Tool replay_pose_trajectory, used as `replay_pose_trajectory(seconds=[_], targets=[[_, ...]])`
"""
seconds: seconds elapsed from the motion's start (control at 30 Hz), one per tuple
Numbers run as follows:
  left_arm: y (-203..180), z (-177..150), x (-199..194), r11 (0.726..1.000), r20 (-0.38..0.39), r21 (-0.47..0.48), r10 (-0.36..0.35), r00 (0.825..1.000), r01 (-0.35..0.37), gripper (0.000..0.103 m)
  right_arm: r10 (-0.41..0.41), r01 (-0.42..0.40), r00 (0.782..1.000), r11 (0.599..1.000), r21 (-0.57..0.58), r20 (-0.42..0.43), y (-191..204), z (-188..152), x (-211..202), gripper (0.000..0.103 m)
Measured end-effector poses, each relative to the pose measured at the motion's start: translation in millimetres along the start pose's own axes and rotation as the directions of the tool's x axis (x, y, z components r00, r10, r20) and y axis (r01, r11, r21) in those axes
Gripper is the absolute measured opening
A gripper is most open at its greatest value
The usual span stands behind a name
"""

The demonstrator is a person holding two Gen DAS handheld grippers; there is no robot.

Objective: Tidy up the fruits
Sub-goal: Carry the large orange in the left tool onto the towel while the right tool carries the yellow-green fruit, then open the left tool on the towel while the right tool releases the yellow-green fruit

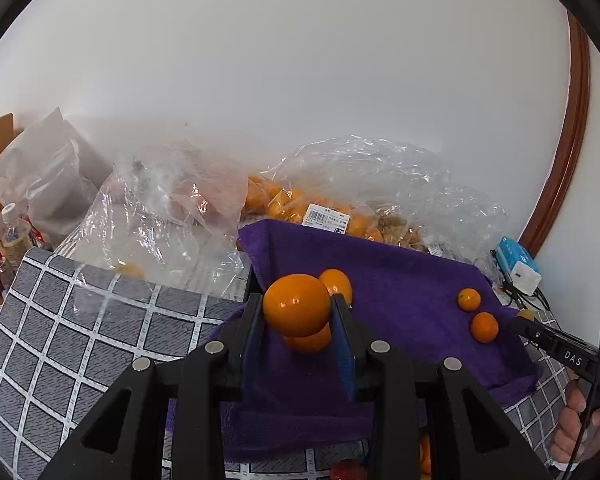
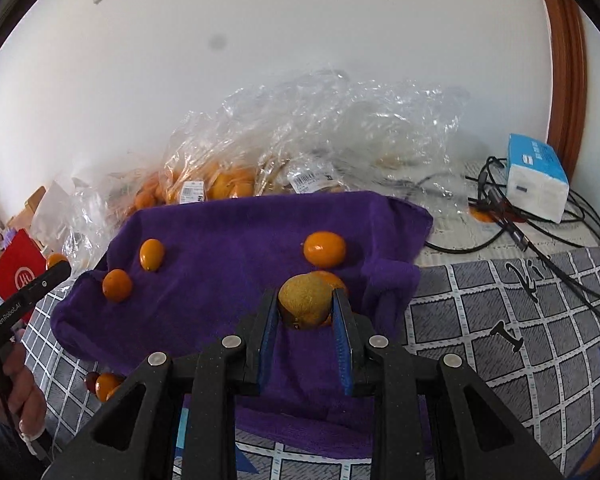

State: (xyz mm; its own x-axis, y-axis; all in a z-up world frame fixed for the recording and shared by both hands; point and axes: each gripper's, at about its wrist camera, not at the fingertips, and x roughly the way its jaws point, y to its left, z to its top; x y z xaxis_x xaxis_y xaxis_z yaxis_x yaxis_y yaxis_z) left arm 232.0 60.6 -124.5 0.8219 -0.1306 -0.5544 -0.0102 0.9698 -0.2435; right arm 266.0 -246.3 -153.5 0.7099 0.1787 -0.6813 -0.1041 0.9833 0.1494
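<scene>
A purple towel [image 1: 400, 280] [image 2: 228, 248] lies on the checked tablecloth. My left gripper [image 1: 296, 304] is shut on a smooth orange fruit [image 1: 292, 300] above the towel's left part. Two more oranges [image 1: 338, 284] [image 1: 312, 342] rest on the towel right behind and below it. My right gripper [image 2: 305, 298] is shut on a dull yellow-brown fruit [image 2: 302, 300] over the towel's right part. Close behind it lie two oranges [image 2: 325, 249] [image 2: 334, 278]. In the right wrist view, two oranges [image 2: 152, 255] [image 2: 117, 285] sit on the towel's left side.
Clear plastic bags of oranges [image 1: 300, 208] [image 2: 220, 184] pile up against the wall behind the towel. A blue-white tissue pack [image 2: 536, 176] and black cables [image 2: 540, 240] lie at the right. A red box [image 2: 16, 272] stands left. Loose fruits [image 2: 106, 386] lie on the cloth by the towel's near-left edge.
</scene>
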Motion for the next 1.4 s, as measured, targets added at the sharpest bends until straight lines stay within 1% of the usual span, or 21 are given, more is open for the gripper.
replay_pose_trajectory(seconds=[0.13, 0.27, 0.37, 0.5, 0.57, 0.73, 0.87, 1.0, 1.4], targets=[[-4.2, -2.6, 5.0, 1.000, -0.045, -0.009, -0.027, 0.999, 0.027, 0.031, 0.023, -0.022, 0.999, 0.999, 0.028, -0.033, -7.1, -4.8, 7.8, 0.026], [-13.4, -9.0, 14.0, 1.000, -0.087, 0.027, -0.003, 0.996, 0.005, 0.031, 0.024, -0.023, 0.998, 1.000, 0.020, -0.055, -5.7, -7.4, 14.5, 0.026], [-18.5, -13.8, 21.3, 0.999, -0.134, 0.039, 0.011, 0.991, -0.006, 0.031, 0.022, -0.021, 0.997, 1.000, 0.015, -0.076, -3.5, -9.5, 18.9, 0.026], [-18.6, -19.1, 30.1, 1.000, -0.196, 0.012, -0.020, 0.980, 0.023, 0.031, 0.024, -0.023, 0.995, 1.000, 0.014, -0.093, -2.3, -12.0, 22.3, 0.026], [-18.7, -21.1, 32.4, 1.000, -0.212, 0.010, -0.012, 0.977, 0.014, 0.031, 0.021, -0.020, 0.994, 1.000, 0.013, -0.103, -1.6, -12.9, 25.0, 0.026], [-20.4, -22.0, 33.0, 0.999, -0.215, 0.031, 0.033, 0.976, -0.027, 0.031, 0.002, -0.002, 0.992, 1.000, -0.001, -0.124, 2.6, -14.9, 30.4, 0.026], [-20.2, -22.8, 38.3, 0.997, -0.235, 0.059, 0.071, 0.969, -0.059, 0.031, -0.018, 0.016, 0.991, 1.000, -0.019, -0.133, 5.3, -15.8, 33.1, 0.026], [-19.3, -22.0, 38.4, 0.997, -0.242, 0.063, 0.068, 0.968, -0.054, 0.031, -0.022, 0.019, 0.990, 1.000, -0.021, -0.138, 5.4, -16.1, 34.3, 0.027], [-24.0, -23.5, 41.9, 0.992, -0.226, 0.101, 0.100, 0.969, -0.079, 0.032, -0.041, 0.035, 0.990, 0.998, -0.046, -0.139, 10.0, -18.1, 35.3, 0.027]])
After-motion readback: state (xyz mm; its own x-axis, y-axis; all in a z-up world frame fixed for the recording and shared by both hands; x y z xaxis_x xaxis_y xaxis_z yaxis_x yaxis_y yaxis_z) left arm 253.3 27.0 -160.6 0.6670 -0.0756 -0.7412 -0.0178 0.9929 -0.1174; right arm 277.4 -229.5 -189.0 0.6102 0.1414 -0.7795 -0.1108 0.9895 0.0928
